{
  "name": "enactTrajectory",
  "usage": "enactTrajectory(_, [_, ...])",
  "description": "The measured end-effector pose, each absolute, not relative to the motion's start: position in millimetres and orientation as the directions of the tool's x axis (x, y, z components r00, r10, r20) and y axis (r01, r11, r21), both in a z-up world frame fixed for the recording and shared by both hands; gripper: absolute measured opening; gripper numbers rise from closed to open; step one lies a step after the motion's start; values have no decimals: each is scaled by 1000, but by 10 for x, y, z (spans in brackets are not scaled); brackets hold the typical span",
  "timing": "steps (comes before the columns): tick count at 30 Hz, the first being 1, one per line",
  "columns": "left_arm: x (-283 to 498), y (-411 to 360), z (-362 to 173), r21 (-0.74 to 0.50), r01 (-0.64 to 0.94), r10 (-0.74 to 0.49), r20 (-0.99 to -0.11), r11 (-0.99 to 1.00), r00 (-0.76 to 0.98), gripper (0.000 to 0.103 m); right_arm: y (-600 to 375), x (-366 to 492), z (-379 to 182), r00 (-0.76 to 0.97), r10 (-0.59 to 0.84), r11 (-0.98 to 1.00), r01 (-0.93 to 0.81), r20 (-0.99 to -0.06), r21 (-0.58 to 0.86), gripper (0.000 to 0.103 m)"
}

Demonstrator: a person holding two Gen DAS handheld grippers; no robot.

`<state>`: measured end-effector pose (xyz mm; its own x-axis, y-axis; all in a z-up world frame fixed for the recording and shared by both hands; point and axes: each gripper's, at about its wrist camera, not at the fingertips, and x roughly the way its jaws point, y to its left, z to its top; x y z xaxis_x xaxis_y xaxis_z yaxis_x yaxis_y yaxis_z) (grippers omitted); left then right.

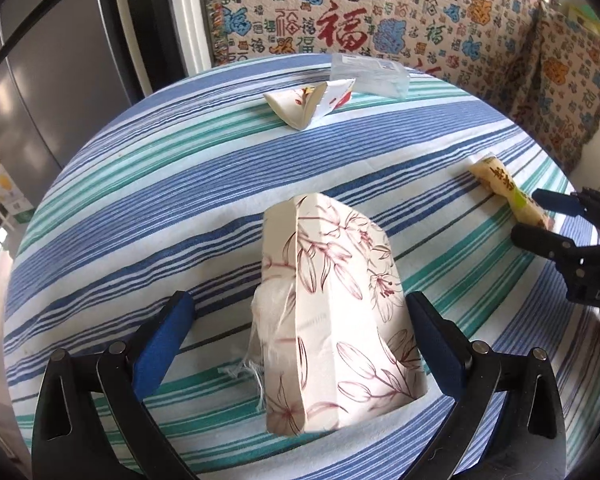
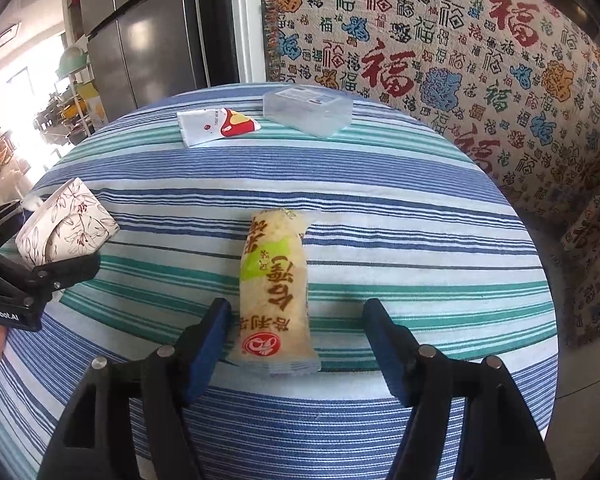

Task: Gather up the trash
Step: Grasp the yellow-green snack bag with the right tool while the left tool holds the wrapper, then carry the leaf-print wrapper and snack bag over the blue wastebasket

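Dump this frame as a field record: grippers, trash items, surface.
left gripper: open, fingers either side of the floral paper pack, no clamp yet
right gripper: open, straddling the yellow snack wrapper
far items: red-and-white folded packet; clear plastic box, side by side near the far edge
surface: round table with striped cloth
background: patterned sofa cover; grey fridge
collected so far: nothing held
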<state>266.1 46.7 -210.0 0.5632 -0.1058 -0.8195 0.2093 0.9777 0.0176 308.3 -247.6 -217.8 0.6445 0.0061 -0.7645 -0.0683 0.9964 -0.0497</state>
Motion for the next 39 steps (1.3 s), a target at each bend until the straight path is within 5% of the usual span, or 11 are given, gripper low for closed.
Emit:
enactTrajectory(18, [2591, 519, -2069, 11, 251, -122, -854, 968, 506, 102, -2547, 3046, -2102, 542, 59, 986, -165, -839, -37, 72])
enactTrajectory(25, [2515, 519, -1927, 12, 285, -153, -822, 958, 549, 101, -2458, 3016, -1938, 597, 95, 986, -168, -797, -8, 71])
enactTrajectory(28, [2541, 542, -1903, 16, 259, -138, -814, 966, 564, 91, -2429, 3090, -1941, 593, 95, 988, -153, -800, 4, 70])
enactTrajectory(31, [2555, 530, -1892, -5, 274, -163, -813, 962, 559, 63, -2429, 3149, -2033, 544, 104, 989, -146, -832, 28, 28])
enactTrajectory(33, [2522, 521, -1848, -17, 270, -174, -803, 963, 570, 45, -2435, 3122, -1996, 550, 101, 991, -132, -829, 33, 24])
enactTrajectory(39, [2513, 652, -1757, -100, 237, -223, -784, 966, 579, 40, -2495, 2912, -1728, 595, 108, 991, -131, -796, 36, 24])
